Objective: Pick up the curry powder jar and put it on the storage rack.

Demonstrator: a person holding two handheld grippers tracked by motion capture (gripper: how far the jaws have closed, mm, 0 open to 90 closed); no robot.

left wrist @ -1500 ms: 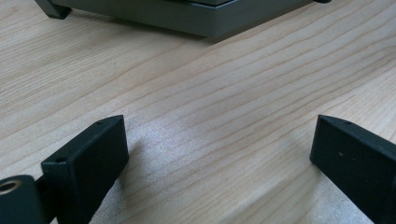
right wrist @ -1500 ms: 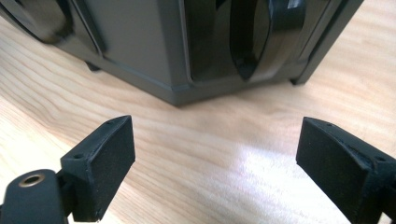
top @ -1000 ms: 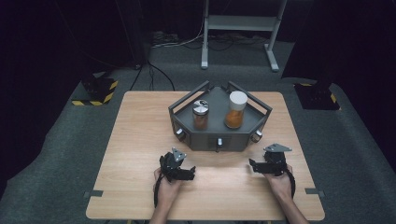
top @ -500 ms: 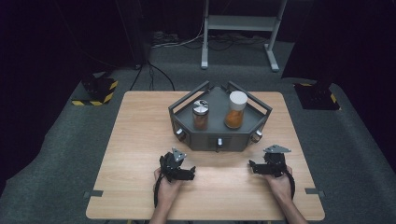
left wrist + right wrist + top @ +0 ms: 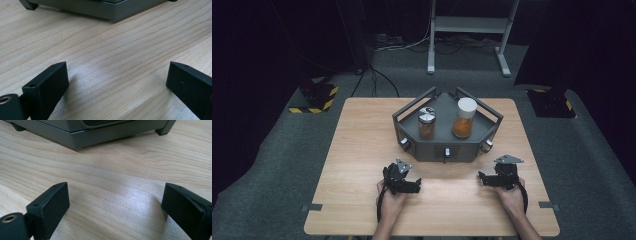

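Tongs rest low on the wooden surface (image 5: 362, 150), one pair in each of the person's hands, both near the edge where the forearms come in. The left tongs (image 5: 404, 181) lie in front of the left corner of a grey tray (image 5: 447, 150), and the right tongs (image 5: 492, 177) lie in front of its right corner, each near the tray but not touching it. The two pairs are well apart from one another.

In the left gripper view the left pair's black jaws stand wide apart, with bare wood grain between them and the tray's lower edge (image 5: 105, 11) farther off at the top. In the right gripper view the right pair's jaws have just been opening and now stand just as wide, again with bare wood between them and the tray's base (image 5: 100, 132) ahead. Neither pair holds or presses on anything.

The tray sits at the middle of the surface, toward its far side. It is angular, with low rails round its rim and small knobs on its front wall. Two jars stand upright inside it: a shorter jar with a metal lid (image 5: 427, 122) on the left and a taller jar with a white lid (image 5: 463, 117) on the right, both with orange-brown contents. The jars stand side by side, apart.
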